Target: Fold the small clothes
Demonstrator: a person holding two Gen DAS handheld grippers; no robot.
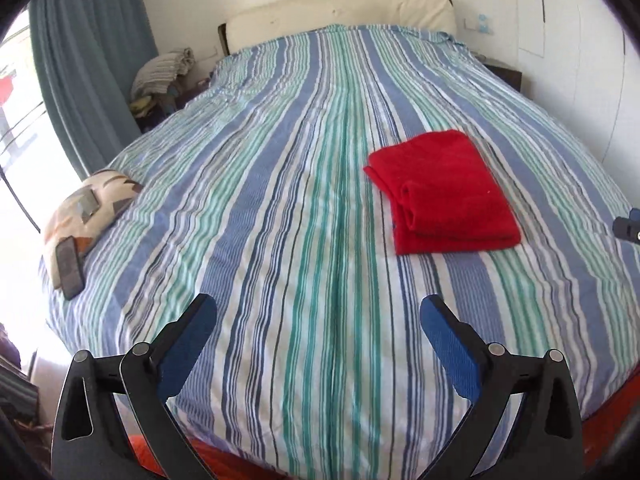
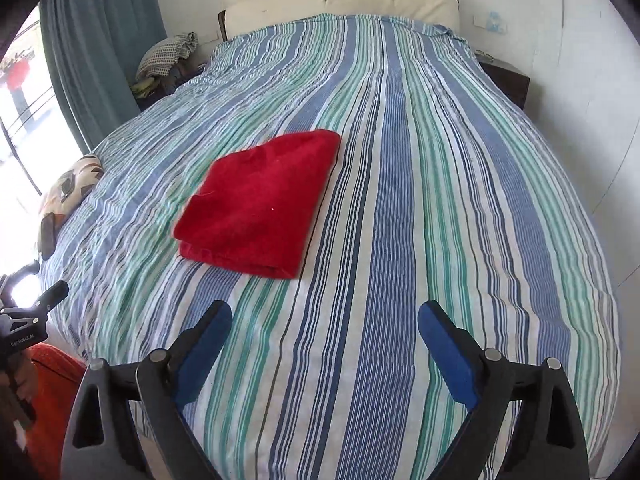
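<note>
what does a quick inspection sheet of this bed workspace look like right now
surface: striped bedspread, lightly wrinkled
job's things: red garment, folded flat, lying right of centre
clutter: patterned pillow at the left edge with a phone on it
grippers: left gripper and right gripper both open, holding nothing, short of the garment
cables: nothing seen
surroundings: cream headboard, blue curtain, clothes pile beside the bed

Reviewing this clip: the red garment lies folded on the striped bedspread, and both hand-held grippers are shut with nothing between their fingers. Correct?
Not quite. The red garment does lie folded on the striped bedspread, but the left hand-held gripper and right hand-held gripper are open, jaws spread wide and empty, as each wrist view shows.
</note>
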